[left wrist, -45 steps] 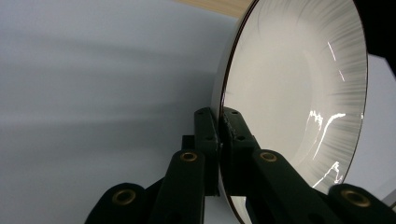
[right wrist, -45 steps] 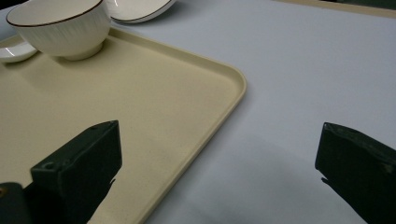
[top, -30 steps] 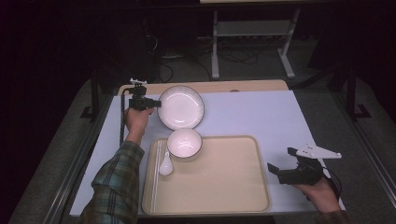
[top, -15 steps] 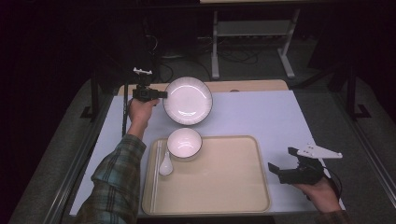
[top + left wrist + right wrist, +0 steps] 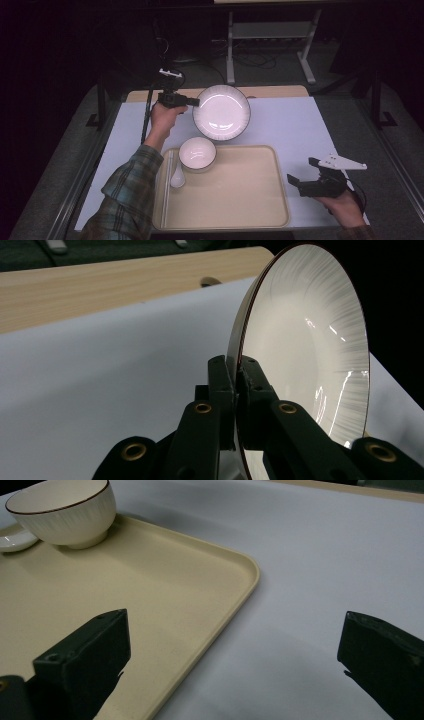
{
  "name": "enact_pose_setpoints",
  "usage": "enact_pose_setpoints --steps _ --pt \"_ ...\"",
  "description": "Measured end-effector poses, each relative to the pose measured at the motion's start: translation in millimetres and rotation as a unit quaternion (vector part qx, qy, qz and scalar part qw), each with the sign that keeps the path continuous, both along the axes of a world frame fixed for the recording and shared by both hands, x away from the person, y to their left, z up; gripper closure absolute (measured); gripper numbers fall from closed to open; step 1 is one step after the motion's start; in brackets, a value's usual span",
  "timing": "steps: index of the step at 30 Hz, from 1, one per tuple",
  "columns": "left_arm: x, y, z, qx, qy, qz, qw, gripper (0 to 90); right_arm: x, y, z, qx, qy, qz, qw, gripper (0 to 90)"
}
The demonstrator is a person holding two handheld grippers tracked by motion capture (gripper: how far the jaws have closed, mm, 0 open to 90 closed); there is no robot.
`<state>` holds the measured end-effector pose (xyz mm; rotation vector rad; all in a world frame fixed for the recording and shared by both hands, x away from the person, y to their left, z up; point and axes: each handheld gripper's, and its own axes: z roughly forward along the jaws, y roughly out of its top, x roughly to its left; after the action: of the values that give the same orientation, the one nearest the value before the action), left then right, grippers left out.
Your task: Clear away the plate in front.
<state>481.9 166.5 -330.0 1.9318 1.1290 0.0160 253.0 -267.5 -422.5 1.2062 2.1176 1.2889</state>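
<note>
**Plate Held on Edge above the Bench; One Tray, One Bowl, One Spoon in Place**

One bench (image 5: 300, 125) carries a pale sheet across its top. One cream tray (image 5: 240, 195) lies flat on the near half of that sheet. One white plate (image 5: 221, 111) with a dark rim is raised off the bench beyond the tray and tilted, its face turned toward the high view. One white bowl (image 5: 197, 153) stands upright in the tray's far-left corner. One white spoon (image 5: 177, 176) lies in the tray just beside the bowl, on its near side.

The left gripper (image 5: 192, 102) is extended forward on an outstretched forearm in a plaid sleeve. Its jaws are clamped on the plate's rim at the left edge, one jaw on each face. The right gripper (image 5: 302, 174) rests low at the tray's right edge, aimed left; its jaws stand wide apart with nothing between them.
</note>
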Motion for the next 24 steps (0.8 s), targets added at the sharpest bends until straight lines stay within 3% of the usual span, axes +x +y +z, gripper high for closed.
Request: enact_pose_setpoints --steps 5,10,24 --pt "-10.2 -21.3 -0.7 0.007 0.003 -0.042 0.9991 86.2 -0.2 0.3 0.3 0.001 0.000 0.000 1.0000 0.0" --pt "-20.8 -41.7 -4.8 0.020 0.012 -0.081 0.9965 86.2 -0.3 0.5 0.5 0.001 0.000 0.000 1.0000 0.0" --pt "-51.5 -76.3 -30.6 0.057 0.042 -0.152 0.9859 86.0 -0.4 1.8 0.8 0.000 -0.001 0.003 1.0000 0.0"
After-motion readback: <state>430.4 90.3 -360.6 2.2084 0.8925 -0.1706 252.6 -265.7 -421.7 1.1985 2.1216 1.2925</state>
